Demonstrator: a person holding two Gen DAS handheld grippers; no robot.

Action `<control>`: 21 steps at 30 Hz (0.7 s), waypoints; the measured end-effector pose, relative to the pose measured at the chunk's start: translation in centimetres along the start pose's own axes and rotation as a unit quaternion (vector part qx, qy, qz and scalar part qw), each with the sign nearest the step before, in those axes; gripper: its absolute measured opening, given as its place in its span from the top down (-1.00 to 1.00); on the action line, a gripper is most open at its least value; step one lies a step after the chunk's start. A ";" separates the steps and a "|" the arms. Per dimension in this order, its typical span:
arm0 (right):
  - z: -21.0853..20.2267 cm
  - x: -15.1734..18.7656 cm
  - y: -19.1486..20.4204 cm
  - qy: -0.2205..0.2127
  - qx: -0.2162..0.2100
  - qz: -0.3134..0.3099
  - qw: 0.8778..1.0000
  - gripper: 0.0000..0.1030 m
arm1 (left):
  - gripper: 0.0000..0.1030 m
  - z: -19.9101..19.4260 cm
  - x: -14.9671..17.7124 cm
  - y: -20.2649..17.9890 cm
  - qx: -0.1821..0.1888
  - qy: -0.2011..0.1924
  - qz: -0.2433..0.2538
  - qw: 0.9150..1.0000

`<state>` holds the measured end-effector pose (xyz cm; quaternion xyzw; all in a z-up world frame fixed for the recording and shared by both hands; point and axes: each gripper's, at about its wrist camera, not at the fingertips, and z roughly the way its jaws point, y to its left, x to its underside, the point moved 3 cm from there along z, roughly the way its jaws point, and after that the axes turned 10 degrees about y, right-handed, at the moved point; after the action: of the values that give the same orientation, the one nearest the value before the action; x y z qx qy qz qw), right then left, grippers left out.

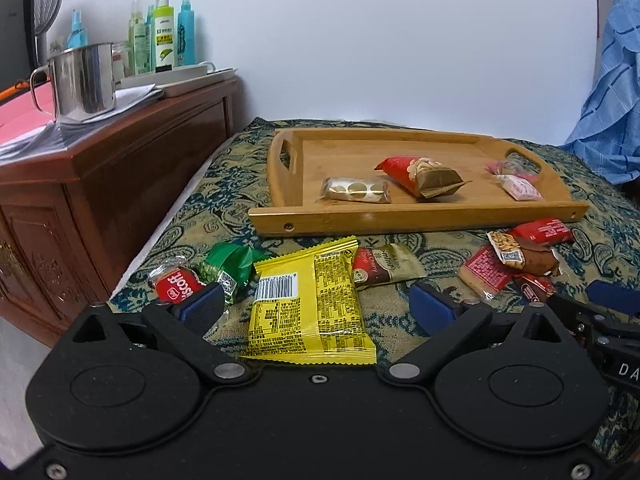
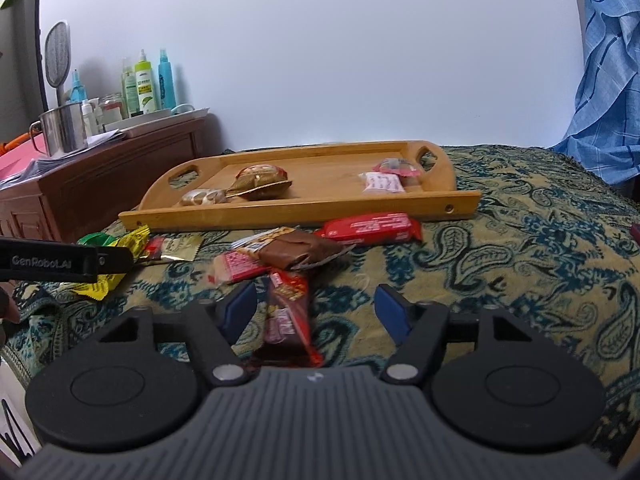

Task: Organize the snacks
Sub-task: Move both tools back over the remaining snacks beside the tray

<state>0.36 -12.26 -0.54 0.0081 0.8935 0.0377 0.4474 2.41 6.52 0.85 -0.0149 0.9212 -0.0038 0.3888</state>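
Note:
My left gripper [image 1: 316, 304] stands open over the patterned cloth, and a yellow snack packet [image 1: 308, 304] lies flat between its blue pads without touching either. My right gripper [image 2: 316, 310] is open too, and a dark red snack packet [image 2: 288, 316] lies between its fingers, nearer the left pad. Behind both sits a wooden tray [image 1: 400, 216] [image 2: 280, 212] holding a gold cookie pack [image 1: 356, 191], a red nut pack [image 1: 416, 176] and pink packs [image 1: 516, 184]. More loose packets lie in a pile [image 2: 288, 252] in front of the tray.
A green packet [image 1: 228, 264], a red wrapper [image 1: 176, 282] and a cherry-drop sachet [image 1: 384, 266] lie near the left gripper. A wooden cabinet [image 1: 120, 168] at the left carries a steel mug [image 1: 80, 80] and spray bottles [image 1: 164, 36]. Blue cloth [image 2: 608, 80] hangs at the right.

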 end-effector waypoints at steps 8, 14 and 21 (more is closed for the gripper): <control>0.3 0.3 0.5 -0.014 0.005 0.001 1.000 -0.43 | -0.88 1.0 0.1 0.4 -0.014 0.008 -0.018 1.000; 0.4 0.4 1.1 -0.020 0.008 -0.010 1.000 -0.18 | -0.76 1.5 0.1 0.5 -0.013 0.017 -0.026 0.999; 0.8 0.7 1.6 -0.013 0.006 -0.014 1.000 0.08 | -0.45 2.2 0.3 0.7 -0.003 0.035 -0.044 0.998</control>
<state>0.60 -10.55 -1.47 -0.0013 0.8879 0.0255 0.4593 3.75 7.20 -0.85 -0.0567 0.9328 -0.0187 0.3555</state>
